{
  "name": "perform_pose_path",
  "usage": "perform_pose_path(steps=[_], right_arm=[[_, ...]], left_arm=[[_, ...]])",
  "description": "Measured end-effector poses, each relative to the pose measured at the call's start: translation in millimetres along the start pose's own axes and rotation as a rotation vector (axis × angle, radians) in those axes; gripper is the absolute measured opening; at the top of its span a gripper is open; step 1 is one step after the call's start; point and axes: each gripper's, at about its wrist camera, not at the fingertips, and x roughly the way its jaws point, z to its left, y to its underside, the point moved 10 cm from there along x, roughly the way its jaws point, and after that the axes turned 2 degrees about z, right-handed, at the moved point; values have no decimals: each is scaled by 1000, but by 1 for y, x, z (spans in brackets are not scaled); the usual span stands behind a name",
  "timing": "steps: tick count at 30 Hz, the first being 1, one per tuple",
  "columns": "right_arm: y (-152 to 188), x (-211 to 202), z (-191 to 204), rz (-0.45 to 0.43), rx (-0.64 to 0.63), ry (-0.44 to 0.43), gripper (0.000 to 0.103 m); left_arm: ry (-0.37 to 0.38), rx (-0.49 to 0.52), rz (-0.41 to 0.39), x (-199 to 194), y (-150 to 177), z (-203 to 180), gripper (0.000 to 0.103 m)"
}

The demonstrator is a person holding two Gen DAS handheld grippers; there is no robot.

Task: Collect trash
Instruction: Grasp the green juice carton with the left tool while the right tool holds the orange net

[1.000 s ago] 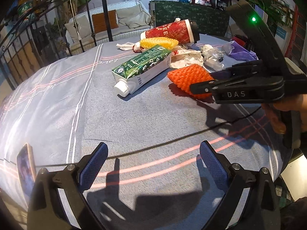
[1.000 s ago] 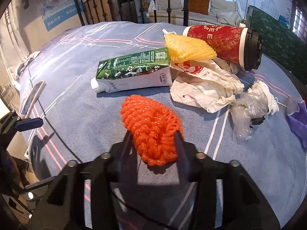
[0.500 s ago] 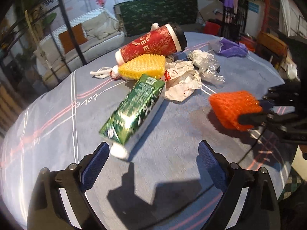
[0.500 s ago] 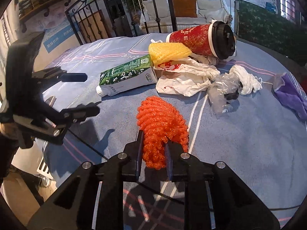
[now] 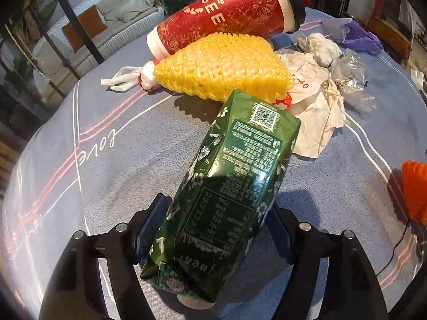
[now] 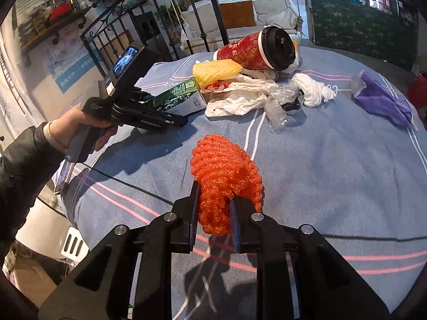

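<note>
A green drink carton (image 5: 232, 173) lies on the blue tablecloth (image 6: 333, 173), its cap end toward me. My left gripper (image 5: 216, 205) straddles that end and its jaws are closing, with the blue pads (image 5: 149, 226) against the carton's sides. In the right wrist view, a hand holds that left gripper (image 6: 170, 122) at the carton (image 6: 173, 96). My right gripper (image 6: 214, 194) is shut on an orange foam net (image 6: 224, 165), held just above the cloth and seen at the right edge of the left wrist view (image 5: 415, 186).
Behind the carton lie a yellow foam net (image 5: 224, 66), a red cup with a black lid (image 5: 226, 16), a crumpled white wrapper (image 5: 315, 112), clear plastic (image 5: 349, 80), white tissue (image 6: 315, 88) and a purple glove (image 6: 381, 101). A phone (image 6: 64, 173) sits at the table's left edge.
My left gripper has swept in over the carton's cap end and narrowed around it. My right gripper closed on the orange net, lifted it and drew it back from the pile.
</note>
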Motion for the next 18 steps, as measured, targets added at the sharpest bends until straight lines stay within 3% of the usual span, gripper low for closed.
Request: perform_pose_path(steps=[4,8,18], right_arm=[[5,1,-3,6,34,-8,21],[6,-4,-2,-8,44,-4,21],[17,-20,-14,-36,86,-14,21]], left_arm=[[20,-33,9,-1,-1,3,67],[34,-54,-8,-5,3,-3,50],[65,-166,-141,-43,21,-27,49]])
